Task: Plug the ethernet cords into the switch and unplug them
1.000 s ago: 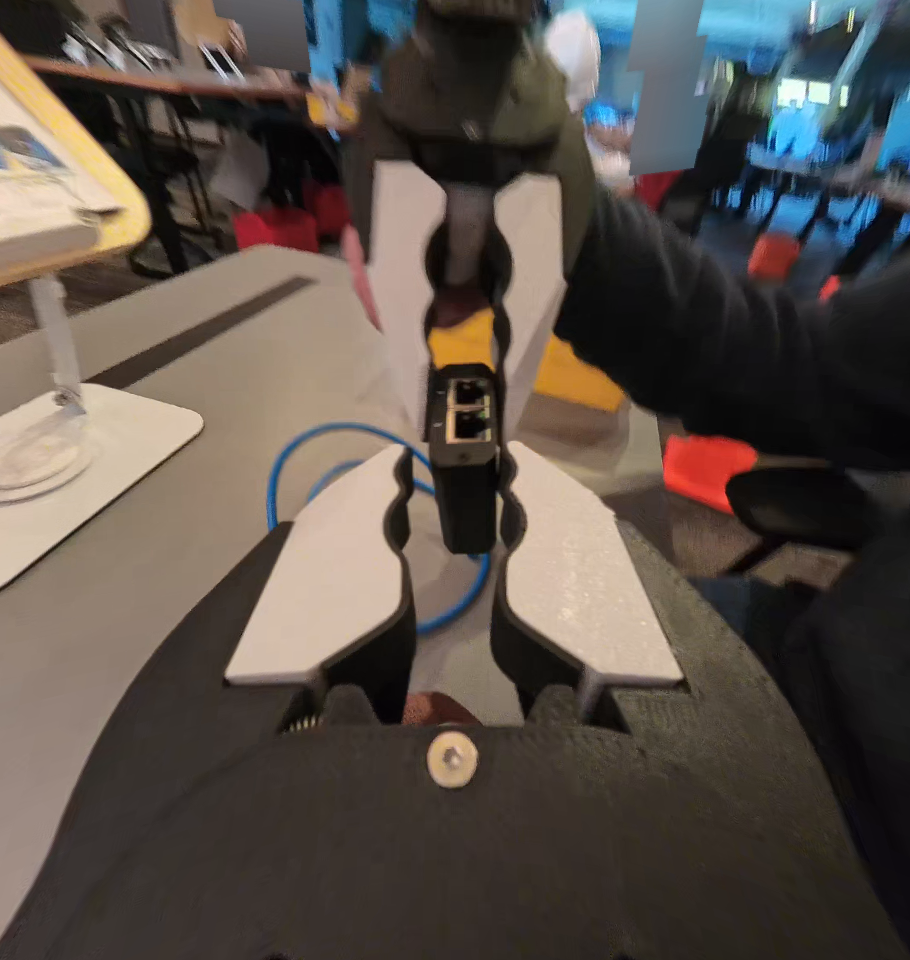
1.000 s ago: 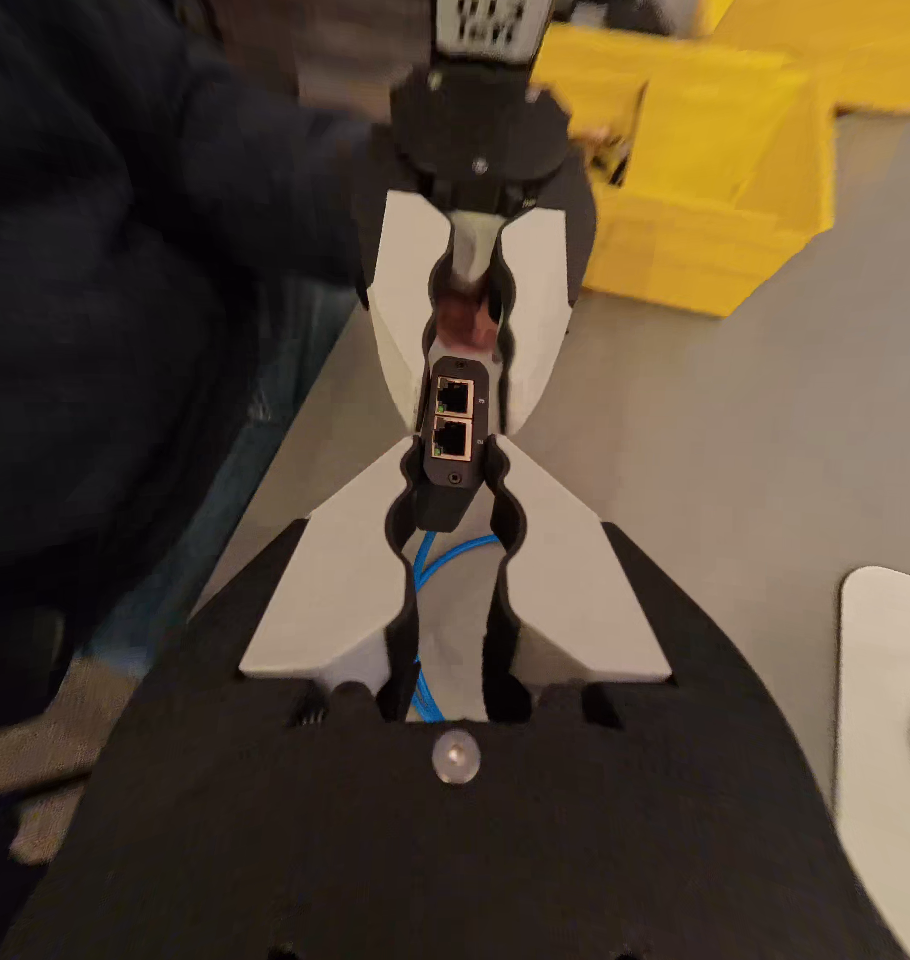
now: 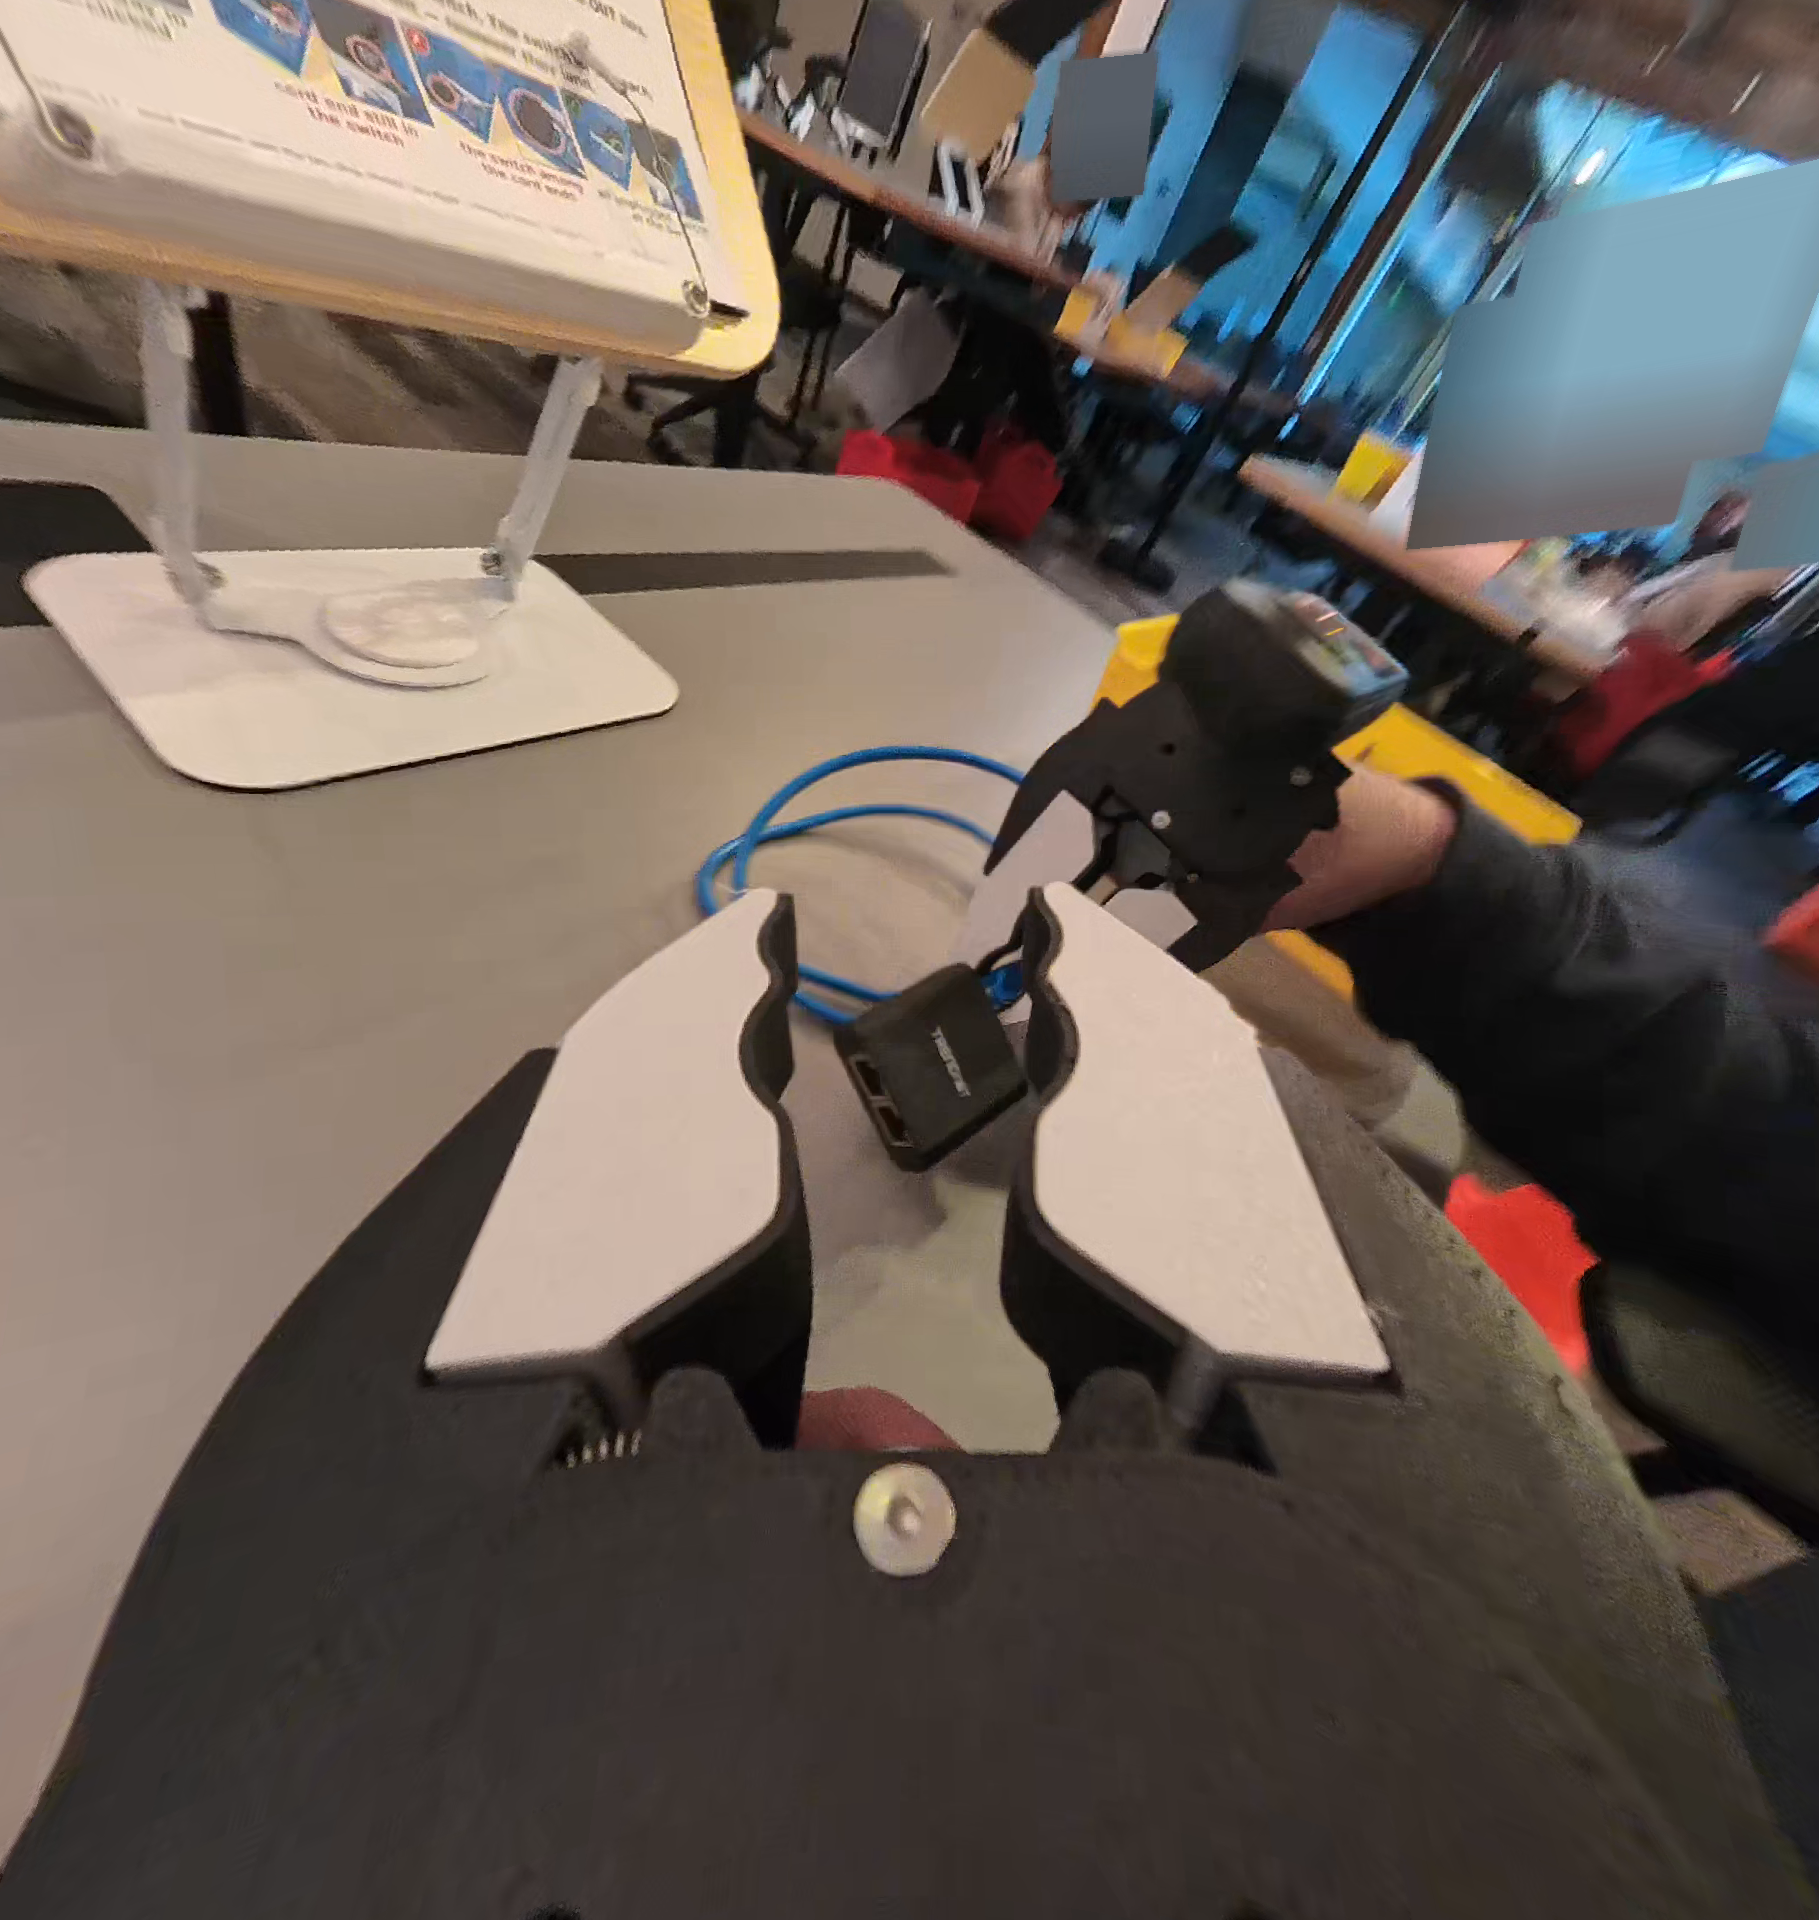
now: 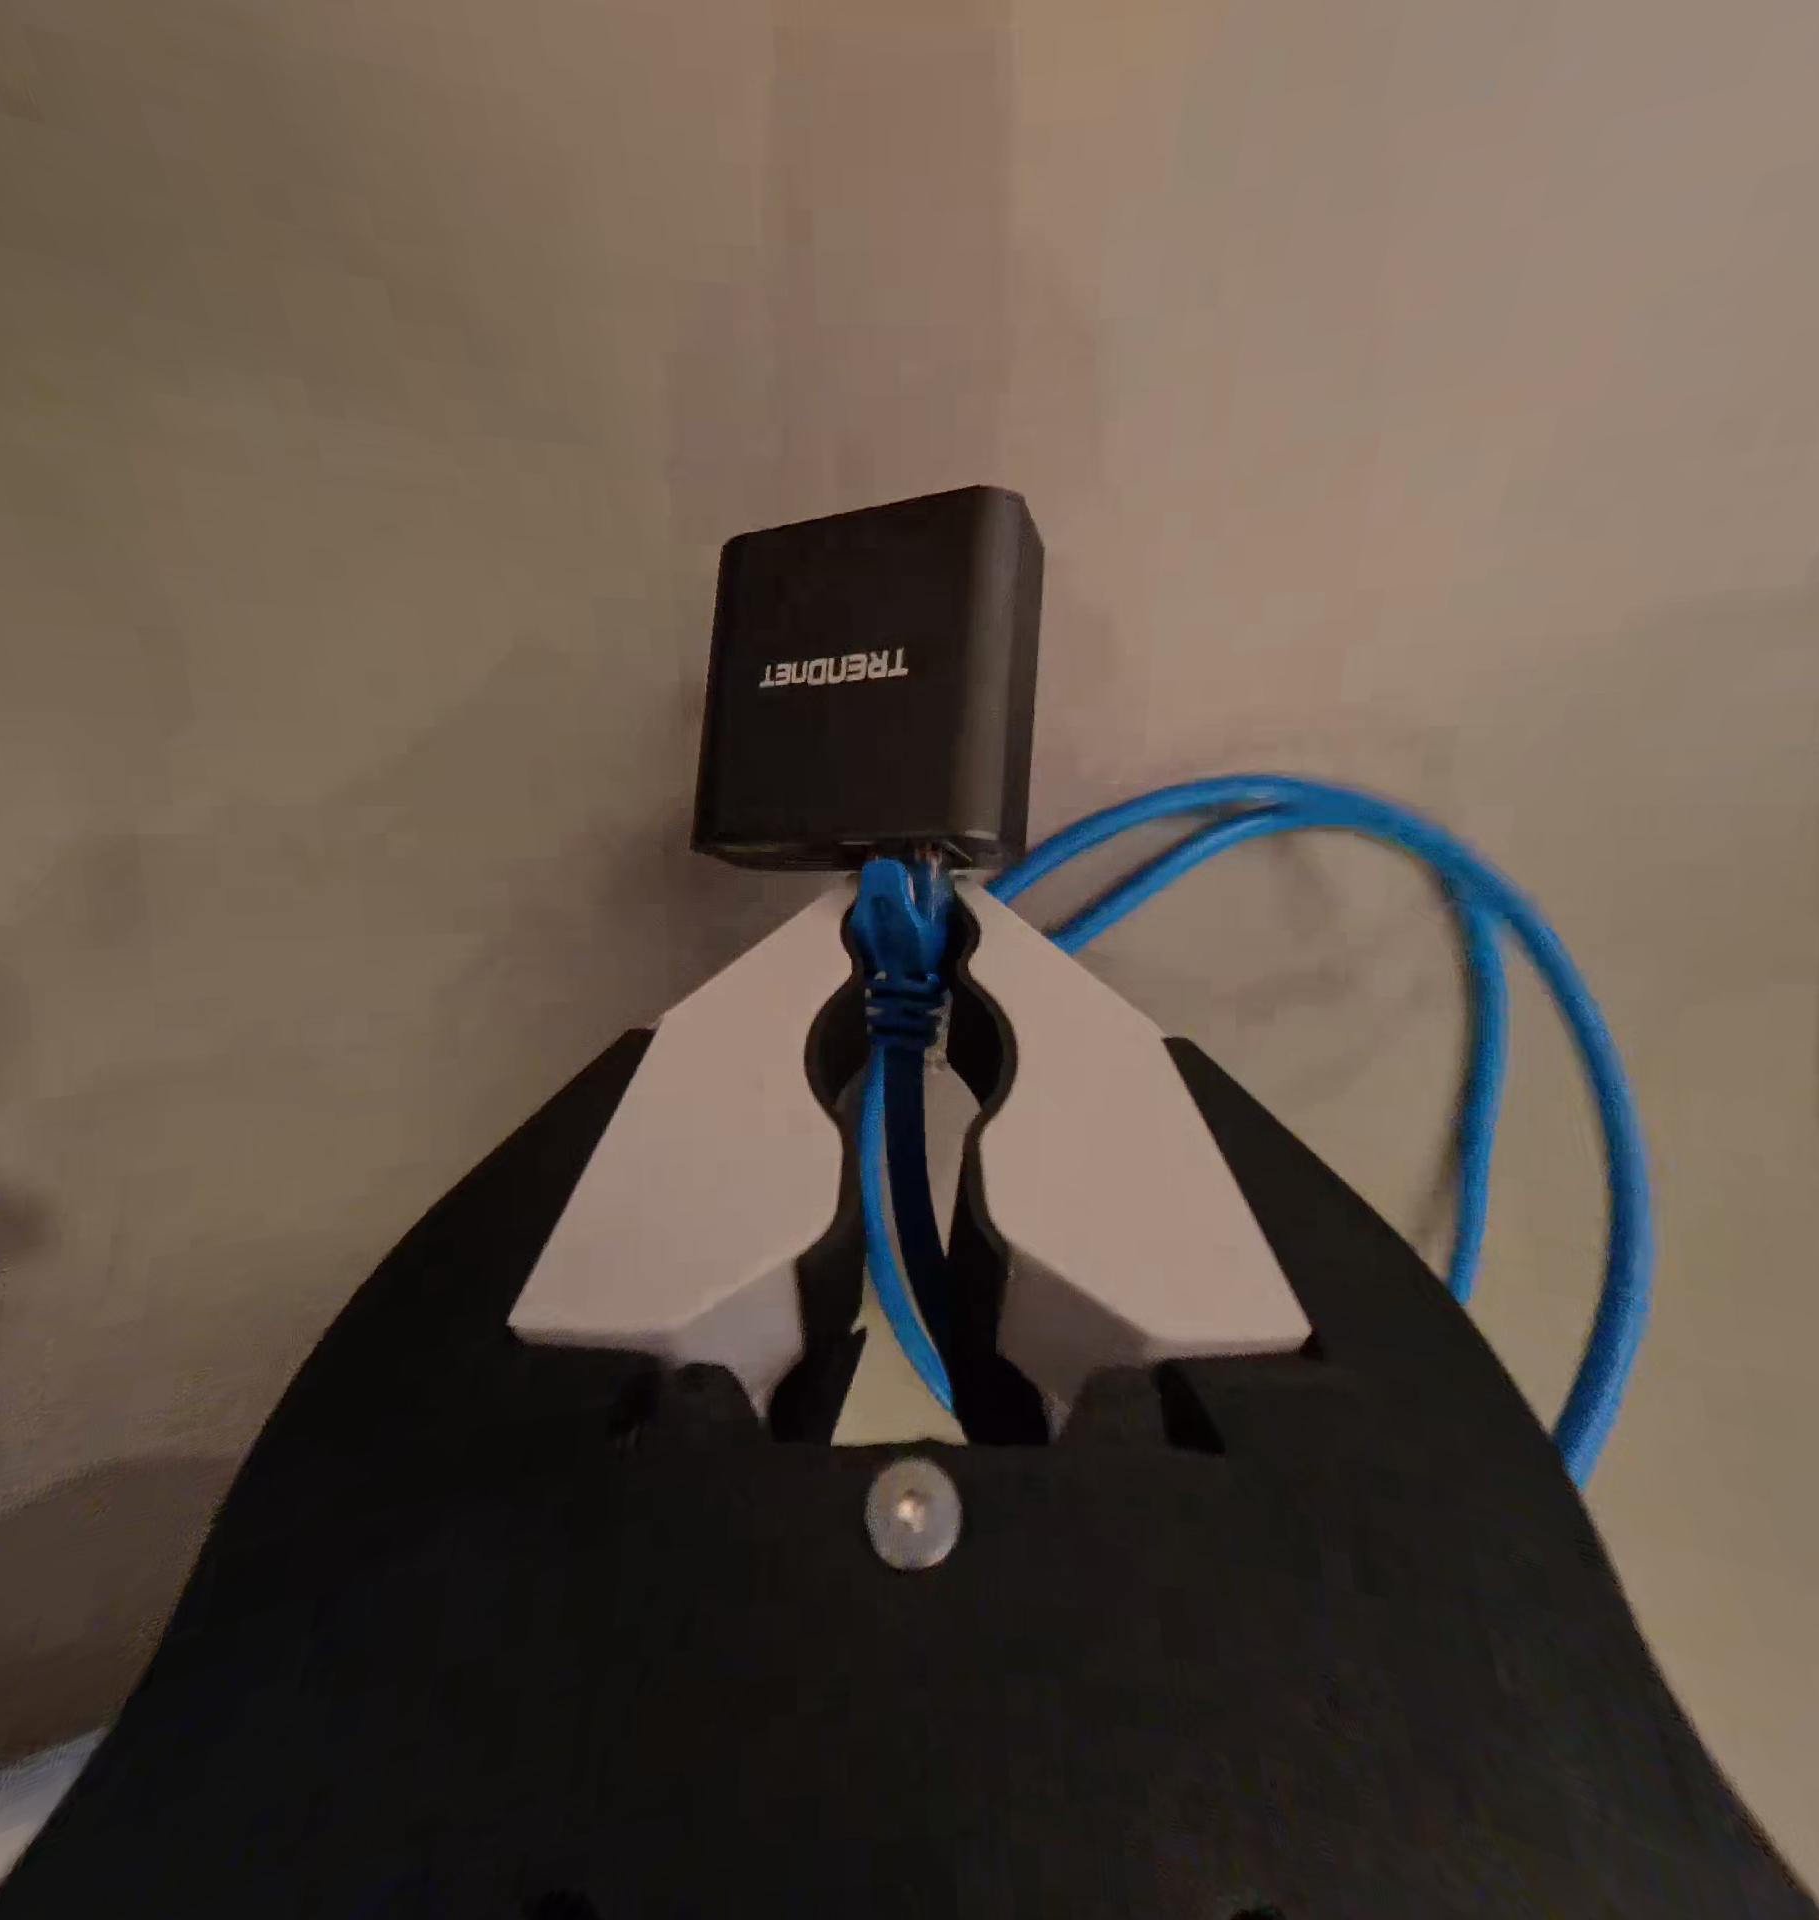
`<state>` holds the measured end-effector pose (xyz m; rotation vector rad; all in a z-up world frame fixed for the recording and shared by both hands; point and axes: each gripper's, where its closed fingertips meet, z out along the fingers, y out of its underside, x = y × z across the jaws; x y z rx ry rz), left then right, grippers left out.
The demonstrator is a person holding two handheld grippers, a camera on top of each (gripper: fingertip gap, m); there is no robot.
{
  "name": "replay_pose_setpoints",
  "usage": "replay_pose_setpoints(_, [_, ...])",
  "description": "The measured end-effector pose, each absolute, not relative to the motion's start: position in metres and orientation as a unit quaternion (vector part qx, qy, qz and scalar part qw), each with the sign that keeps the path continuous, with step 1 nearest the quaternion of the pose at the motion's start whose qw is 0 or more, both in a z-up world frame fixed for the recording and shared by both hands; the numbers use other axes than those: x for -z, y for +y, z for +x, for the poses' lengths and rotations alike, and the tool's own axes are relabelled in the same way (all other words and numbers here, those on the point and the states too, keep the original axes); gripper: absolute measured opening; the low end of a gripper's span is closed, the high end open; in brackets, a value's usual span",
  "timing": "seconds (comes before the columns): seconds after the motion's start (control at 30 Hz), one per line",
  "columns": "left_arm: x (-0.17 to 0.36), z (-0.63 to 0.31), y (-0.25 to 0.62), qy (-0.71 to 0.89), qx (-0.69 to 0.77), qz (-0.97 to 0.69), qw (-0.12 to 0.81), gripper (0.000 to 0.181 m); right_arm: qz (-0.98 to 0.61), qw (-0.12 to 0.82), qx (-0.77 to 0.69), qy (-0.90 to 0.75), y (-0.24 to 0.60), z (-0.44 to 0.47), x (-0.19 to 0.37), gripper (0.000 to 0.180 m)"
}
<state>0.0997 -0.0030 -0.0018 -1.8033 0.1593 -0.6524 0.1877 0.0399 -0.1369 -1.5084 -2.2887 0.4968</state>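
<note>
The right hand-held gripper is closed around the blue plug of an ethernet cord, right at the back edge of the small black switch. The plug's tip meets the switch's rear face, but the joint is blurred and partly hidden by the fingertips, so it seems seated in a port rather than plainly so. A second, darker strand runs down between the fingers beside the blue one; what it is cannot be made out. The cord loops out toward 3 o'clock and its lower end is cut off behind the gripper body.

The switch is a small, square black box with rounded corners and pale lettering on top. It lies flat on the grey worktop. In the left wrist view the switch sits at 12 o'clock between the fingers of the left hand-held gripper, which is spread wide and holds nothing. Two ports on its near face point toward 7 o'clock. The far side, where the cord joins, is hidden by the right finger.

The right hand-held gripper comes in from 2 o'clock, held by a hand in a dark sleeve. A white stand with a printed sheet sits at 10 o'clock. The room behind is blurred.
</note>
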Motion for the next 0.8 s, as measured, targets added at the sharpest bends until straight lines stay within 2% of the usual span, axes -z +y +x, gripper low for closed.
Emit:
replay_pose_setpoints(0.1, [-0.005, 0.084, -0.016, 0.103, 0.197, -0.795, 0.565, 0.041, -0.559, 0.128, -0.209, -0.792, 0.036, 0.189, 0.157, 0.01])
replay_pose_setpoints(0.23, [-0.02, 0.042, -0.042, 0.13, 0.092, -0.824, 0.544, 0.042, -0.557, 0.131, -0.24, -0.784, 0.033, 0.184, 0.148, 0.054])
replay_pose_setpoints(0.43, [-0.028, -0.08, -0.097, 0.114, -0.086, -0.867, 0.477, 0.041, -0.557, 0.191, -0.257, -0.766, 0.044, 0.184, 0.118, 0.054])
replay_pose_setpoints(0.53, [0.013, -0.145, -0.128, 0.121, -0.16, -0.901, 0.386, 0.042, -0.545, 0.232, -0.267, -0.76, 0.042, 0.183, 0.101, 0.053])
replay_pose_setpoints(0.7, [0.084, -0.197, -0.147, 0.159, -0.21, -0.922, 0.284, 0.045, -0.526, 0.259, -0.277, -0.761, 0.03, 0.179, 0.087, 0.047])
replay_pose_setpoints(0.8, [0.105, -0.211, -0.145, 0.167, -0.234, -0.92, 0.268, 0.026, -0.519, 0.263, -0.272, -0.767, 0.023, 0.178, 0.084, 0.046])
